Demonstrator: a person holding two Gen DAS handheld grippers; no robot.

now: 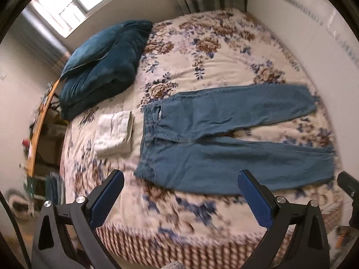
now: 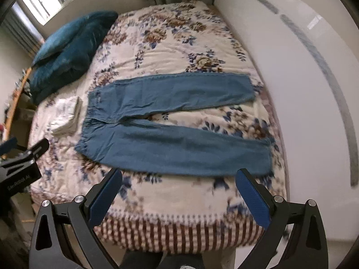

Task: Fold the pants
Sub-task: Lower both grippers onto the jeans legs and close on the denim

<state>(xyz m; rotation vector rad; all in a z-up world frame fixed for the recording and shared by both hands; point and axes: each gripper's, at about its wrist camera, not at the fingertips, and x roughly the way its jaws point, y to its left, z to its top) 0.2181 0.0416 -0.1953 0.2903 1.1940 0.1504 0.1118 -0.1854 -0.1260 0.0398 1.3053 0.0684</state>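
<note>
Both grippers, left [image 1: 180, 192] and right [image 2: 179, 190], hover with fingers spread and empty at the bed [image 2: 170, 204] edge; pants [image 2: 170, 130] lie flat, legs apart, folding not begun.

Blue denim pants [image 1: 224, 134] lie flat on the floral-covered bed [image 1: 224, 51], waistband left, legs spread rightward. A folded white cloth [image 1: 114, 132] sits just beside the waistband; dark teal pillows [image 1: 101, 65] lie beyond. The left gripper [image 1: 179, 190] hovers above the near edge, blue-padded fingers [image 1: 253, 199] wide apart.
</note>
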